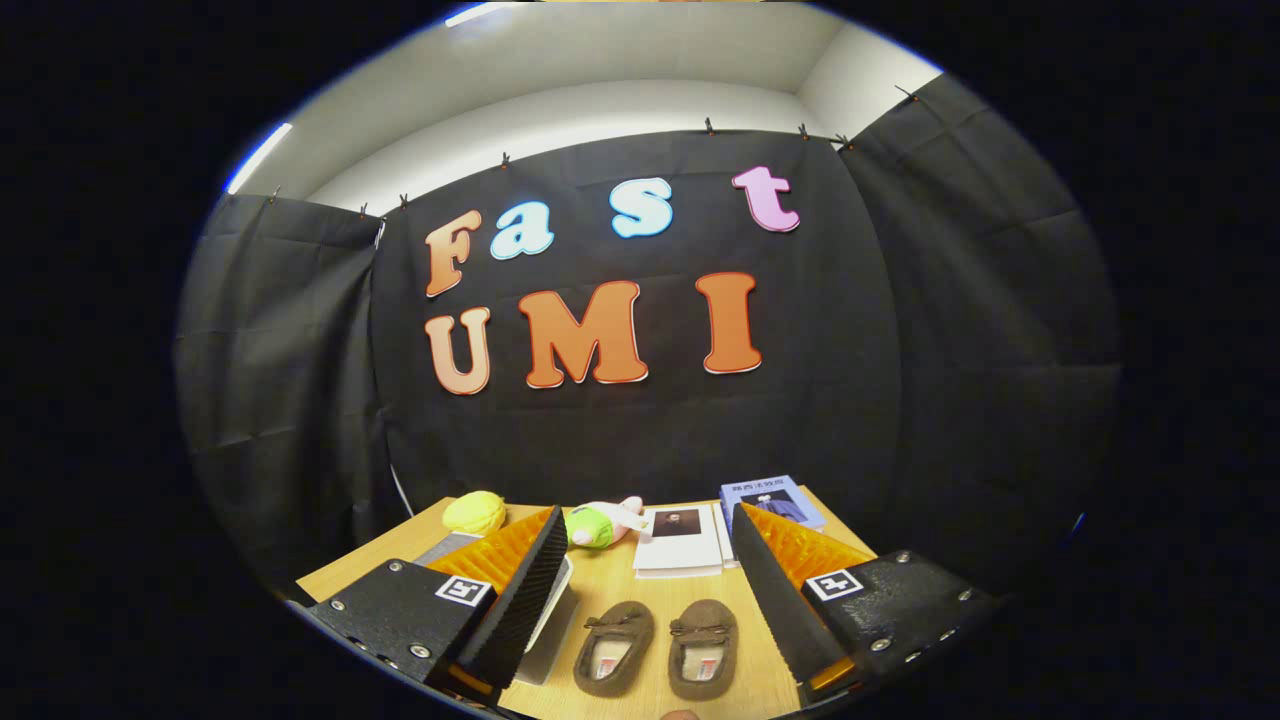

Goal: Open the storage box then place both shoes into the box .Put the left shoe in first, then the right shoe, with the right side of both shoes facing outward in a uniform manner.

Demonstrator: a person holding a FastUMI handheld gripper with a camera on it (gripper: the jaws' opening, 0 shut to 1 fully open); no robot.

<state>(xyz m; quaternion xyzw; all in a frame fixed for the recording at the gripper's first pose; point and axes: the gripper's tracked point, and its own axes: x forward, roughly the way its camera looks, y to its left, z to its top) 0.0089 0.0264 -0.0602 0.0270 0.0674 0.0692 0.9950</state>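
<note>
Wooden table [610,585] runs from the near edge back to the black cloth wall [640,420], which hangs behind it and wraps both sides.

Gripper [640,590] held above the near edge, looking along the tabletop. Fingers [525,590] spread wide apart, nothing between the pads, nothing gripped. Both shoes lie in the gap between them, on the table, not touched.

Storage box [548,625]: pale, flat-looking piece showing just behind the left finger, near the table's left side. Mostly hidden by the finger; cannot tell whether lid is open or closed.

White book [680,540] lies flat at mid-table toward the far edge, beyond the shoes. Blue book [775,498] just beside it at the far right corner, partly behind the right finger; the two look to touch or overlap, cannot tell which.

Left-hand shoe [613,648] and right-hand shoe [702,648]: brown slip-ons with small bows, side by side at the near edge, toes pointing to the far edge, openings toward the camera, close but apart.

Soft toy [603,523], green and pink, lies on its side near the far edge, left of the white book.

Yellow fruit-like object [474,513] at the far left corner, beyond the left finger.
</note>
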